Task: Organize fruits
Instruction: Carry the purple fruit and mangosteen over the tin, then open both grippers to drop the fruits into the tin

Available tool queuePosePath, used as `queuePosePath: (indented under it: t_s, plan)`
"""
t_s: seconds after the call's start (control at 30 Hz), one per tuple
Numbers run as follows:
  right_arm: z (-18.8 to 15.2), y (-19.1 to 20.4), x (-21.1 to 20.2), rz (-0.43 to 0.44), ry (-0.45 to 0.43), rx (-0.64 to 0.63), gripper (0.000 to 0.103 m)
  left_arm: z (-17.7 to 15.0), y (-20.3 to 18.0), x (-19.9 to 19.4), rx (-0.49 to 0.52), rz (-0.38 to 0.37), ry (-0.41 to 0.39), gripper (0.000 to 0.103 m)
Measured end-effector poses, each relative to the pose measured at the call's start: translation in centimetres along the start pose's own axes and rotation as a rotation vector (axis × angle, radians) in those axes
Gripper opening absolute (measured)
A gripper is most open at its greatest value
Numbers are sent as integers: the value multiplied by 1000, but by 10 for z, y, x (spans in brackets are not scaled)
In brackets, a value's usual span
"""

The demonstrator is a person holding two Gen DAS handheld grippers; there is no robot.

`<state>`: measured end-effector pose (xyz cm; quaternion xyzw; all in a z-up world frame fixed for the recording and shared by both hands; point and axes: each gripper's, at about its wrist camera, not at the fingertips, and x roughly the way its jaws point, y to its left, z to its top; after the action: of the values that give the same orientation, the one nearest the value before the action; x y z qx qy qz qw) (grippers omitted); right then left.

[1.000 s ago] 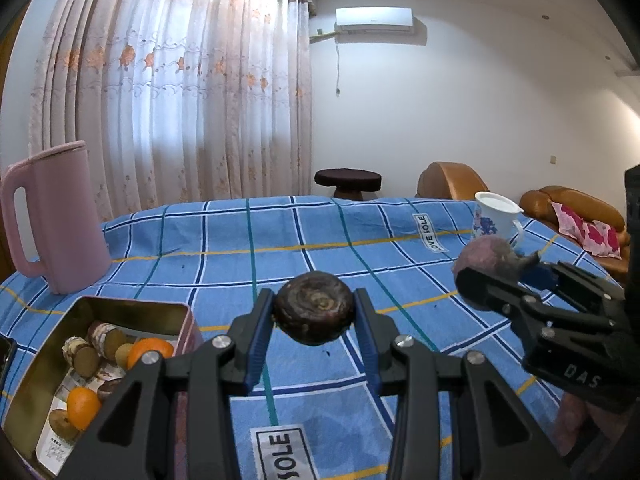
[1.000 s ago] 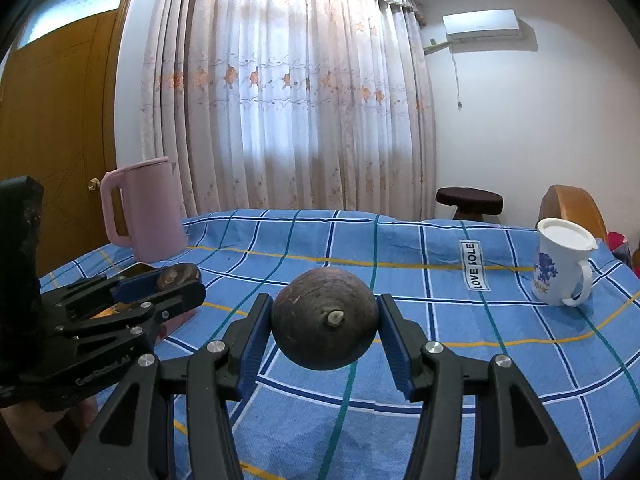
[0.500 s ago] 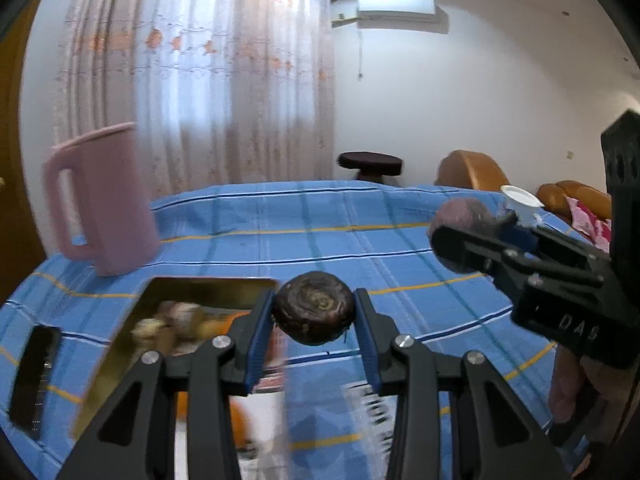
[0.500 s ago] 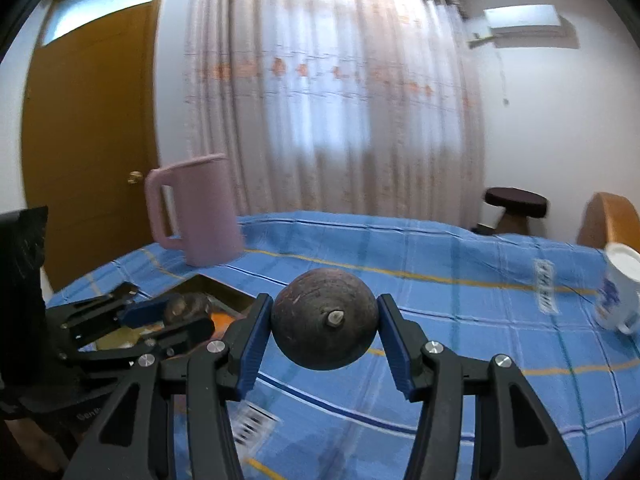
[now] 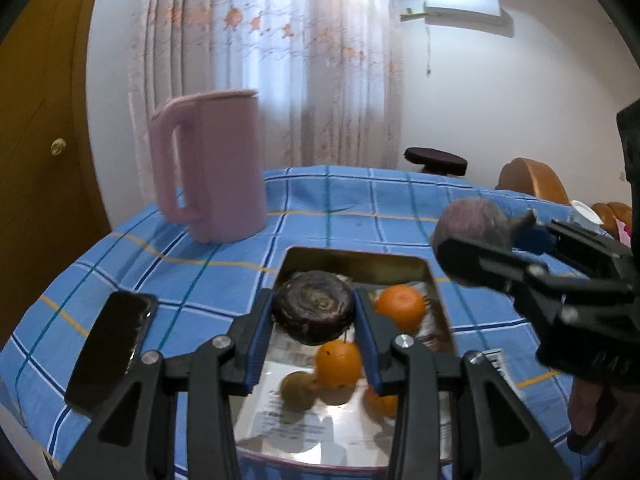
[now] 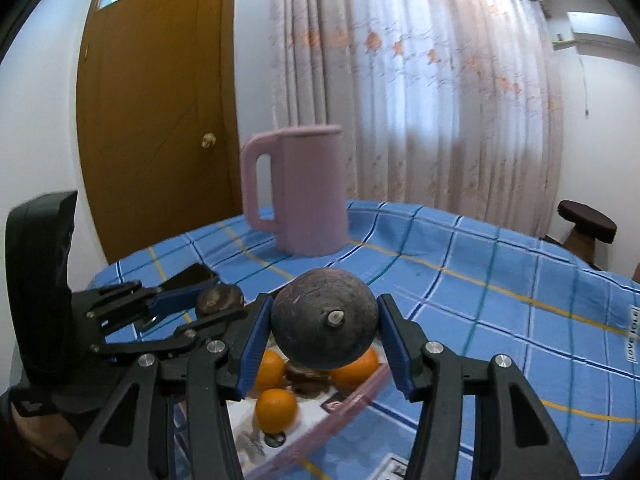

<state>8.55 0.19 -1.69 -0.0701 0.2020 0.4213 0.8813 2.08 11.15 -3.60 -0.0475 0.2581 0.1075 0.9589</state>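
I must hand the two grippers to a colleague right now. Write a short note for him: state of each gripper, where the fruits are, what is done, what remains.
Left gripper: shut on a dark flattened fruit, held above the metal tin.
Right gripper: shut on a dark round fruit with a stem stub, also over the tin, nearer its right edge.
Done: oranges and some small brown fruits lie in the tin.
Left: lower both dark fruits into the tin and open the jaws.
Nearby: pink jug and phone on the blue checked cloth.

Both tools are raised side by side, the left tool (image 5: 314, 312) and right tool (image 6: 324, 330) each clamped on something round.
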Motion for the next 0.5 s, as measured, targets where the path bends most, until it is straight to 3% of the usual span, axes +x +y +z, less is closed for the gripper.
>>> queuePosePath:
  t_s: [0.5]
  plan:
    - [-29,6,50,21,190,-11,55,-19,10,16,-5,3,91,42]
